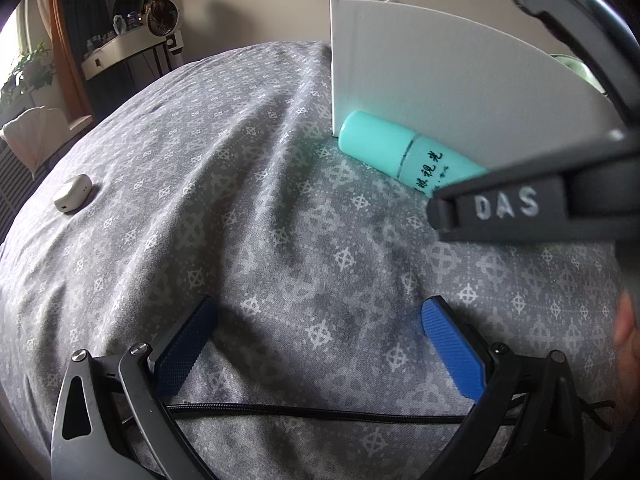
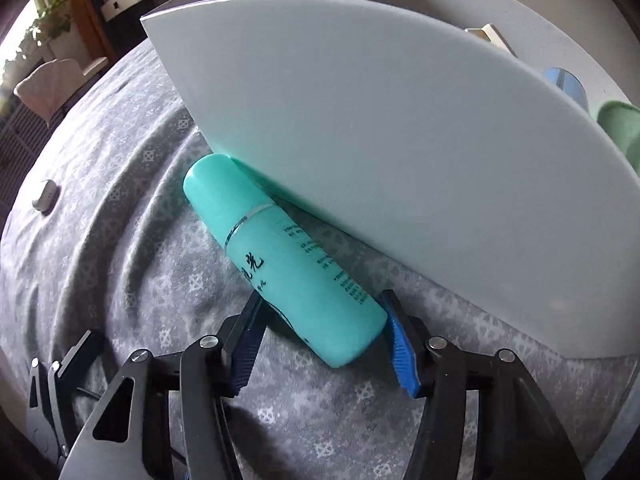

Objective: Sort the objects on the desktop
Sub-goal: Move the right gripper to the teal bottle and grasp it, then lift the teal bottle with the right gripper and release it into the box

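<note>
The right hand-held gripper grasps the turquoise bottle lying against the white box; the left hand-held gripper hangs released over the patterned cloth.

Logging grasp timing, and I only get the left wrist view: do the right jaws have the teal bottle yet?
Observer: The right gripper straddles the base of the teal bottle, a pad at each side. I cannot tell whether it is clamped.
Operator: Is it lifted?
Observer: No, its base end rests on the grey cloth.
Operator: Anything behind the white board?
Observer: A blue container shows above its edge.
</note>
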A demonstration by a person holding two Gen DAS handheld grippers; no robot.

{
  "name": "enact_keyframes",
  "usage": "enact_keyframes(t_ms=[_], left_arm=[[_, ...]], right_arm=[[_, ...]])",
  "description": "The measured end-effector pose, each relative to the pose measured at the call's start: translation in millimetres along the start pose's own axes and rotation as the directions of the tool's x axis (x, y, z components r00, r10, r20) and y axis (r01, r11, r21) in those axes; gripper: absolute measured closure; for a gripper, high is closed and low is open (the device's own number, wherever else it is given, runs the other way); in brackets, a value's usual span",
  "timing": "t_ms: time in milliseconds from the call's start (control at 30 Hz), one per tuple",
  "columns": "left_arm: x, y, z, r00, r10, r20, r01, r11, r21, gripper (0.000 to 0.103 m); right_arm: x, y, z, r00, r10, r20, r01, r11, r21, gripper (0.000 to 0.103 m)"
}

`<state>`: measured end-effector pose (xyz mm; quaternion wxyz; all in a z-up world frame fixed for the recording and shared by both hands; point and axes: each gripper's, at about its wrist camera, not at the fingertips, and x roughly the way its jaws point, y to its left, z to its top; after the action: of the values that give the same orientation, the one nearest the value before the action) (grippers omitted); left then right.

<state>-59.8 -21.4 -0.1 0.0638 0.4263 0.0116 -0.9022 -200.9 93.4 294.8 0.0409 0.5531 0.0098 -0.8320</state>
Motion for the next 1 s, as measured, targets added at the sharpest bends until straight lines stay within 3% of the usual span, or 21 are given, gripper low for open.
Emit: enact_keyframes(t_ms=[133,267,433,633,700,833,867,900,1000], left_arm=[[0,0,0,1.0,-0.001,0.0,0.001,1.0,0.0,0.001],[0,0,0,1.0,-0.001,0.0,0.001,1.0,0.0,0.0],[0,0,0,1.0,-0.001,0.0,0.001,1.0,0.0,0.0],[0,0,0,1.0,-0.001,0.0,0.001,1.0,0.0,0.0],[0,0,0,1.0,-0.001,0.0,0.001,1.0,0.0,0.0],[0,0,-1,1.0,-0.001,0.001,0.001,1.0,0.0,0.0],[0,0,-1,1.0,-0.001,0.001,0.001,1.0,0.0,0.0],[0,0,0,1.0,-0.001,0.0,0.001,1.0,0.0,0.0],[0,0,0,1.0,-0.001,0.0,0.001,1.0,0.0,0.0]], right_arm=[[-15,-16,-35,1.0,0.007,-0.01,-0.006,0.999,0.048,0.063],[-42,-56,-87,1.0,0.002,-0.006,0.0,0.978,0.209,0.064],[-63,-89,-130,1.0,-0.01,-0.01,0.013,0.956,0.294,0.066],[-52,-67,-118,1.0,-0.011,-0.003,0.012,0.957,0.291,0.064],[-50,-67,-113,1.0,-0.008,0.006,0.006,0.96,0.279,0.052],[-43,-56,-103,0.999,-0.042,0.019,0.037,0.972,0.232,0.049],[-44,-55,-104,0.998,-0.047,0.031,0.038,0.972,0.233,0.054],[-47,-56,-106,0.998,-0.044,0.042,0.033,0.969,0.244,0.07],[-62,-63,-116,0.996,0.015,0.091,-0.042,0.951,0.307,0.071]])
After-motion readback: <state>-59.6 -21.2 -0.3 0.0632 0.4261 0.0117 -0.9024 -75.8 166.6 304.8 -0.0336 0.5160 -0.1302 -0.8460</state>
